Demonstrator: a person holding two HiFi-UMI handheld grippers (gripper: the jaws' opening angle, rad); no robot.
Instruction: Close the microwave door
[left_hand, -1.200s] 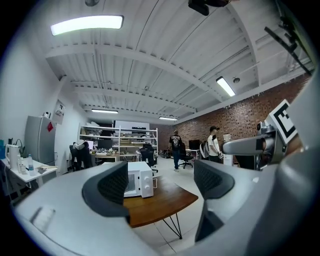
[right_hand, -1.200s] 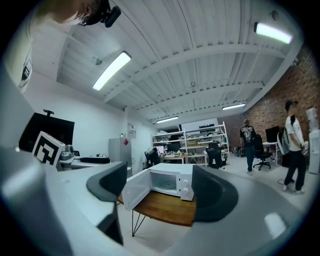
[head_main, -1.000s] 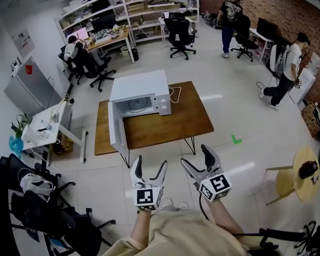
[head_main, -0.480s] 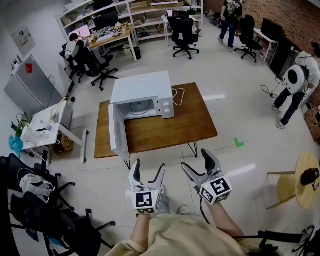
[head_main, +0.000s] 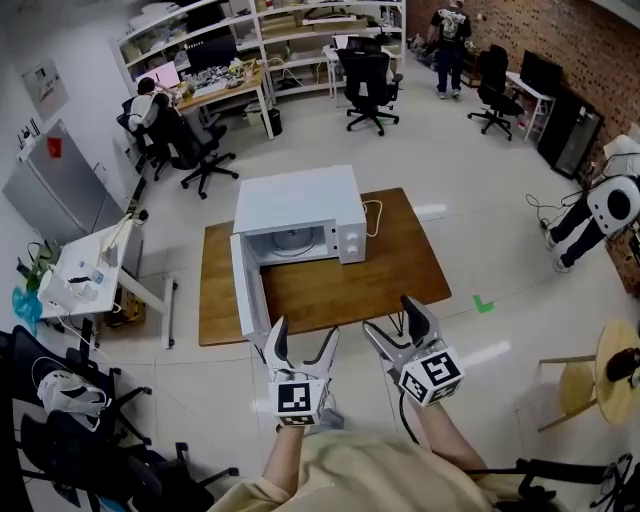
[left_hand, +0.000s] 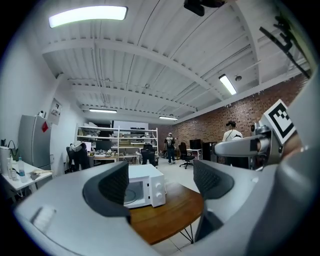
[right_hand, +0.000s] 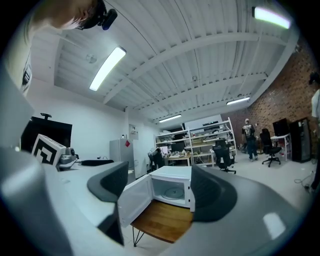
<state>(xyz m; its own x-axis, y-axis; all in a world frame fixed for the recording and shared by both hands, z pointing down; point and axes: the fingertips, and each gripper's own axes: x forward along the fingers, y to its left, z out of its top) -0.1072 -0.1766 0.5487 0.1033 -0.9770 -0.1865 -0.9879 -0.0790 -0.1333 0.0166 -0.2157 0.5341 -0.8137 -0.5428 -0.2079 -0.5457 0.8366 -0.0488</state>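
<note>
White microwave (head_main: 300, 205) on wooden table (head_main: 345, 285), door (head_main: 247, 290) wide open, at twelve o'clock from both grippers. Left gripper (head_main: 303, 332) jaws apart, empty; right gripper (head_main: 392, 316) jaws closing on nothing.

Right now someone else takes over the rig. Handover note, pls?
Left gripper: fingers apart, empty.
Right gripper: fingers closing, nothing between them.
Both are held short of the wooden table, touching nothing.
Microwave sits on the table. Its door is swung wide open at the left, with only the turntable inside.
Done: door not yet touched.
Left: reach the door and push it shut.
</note>
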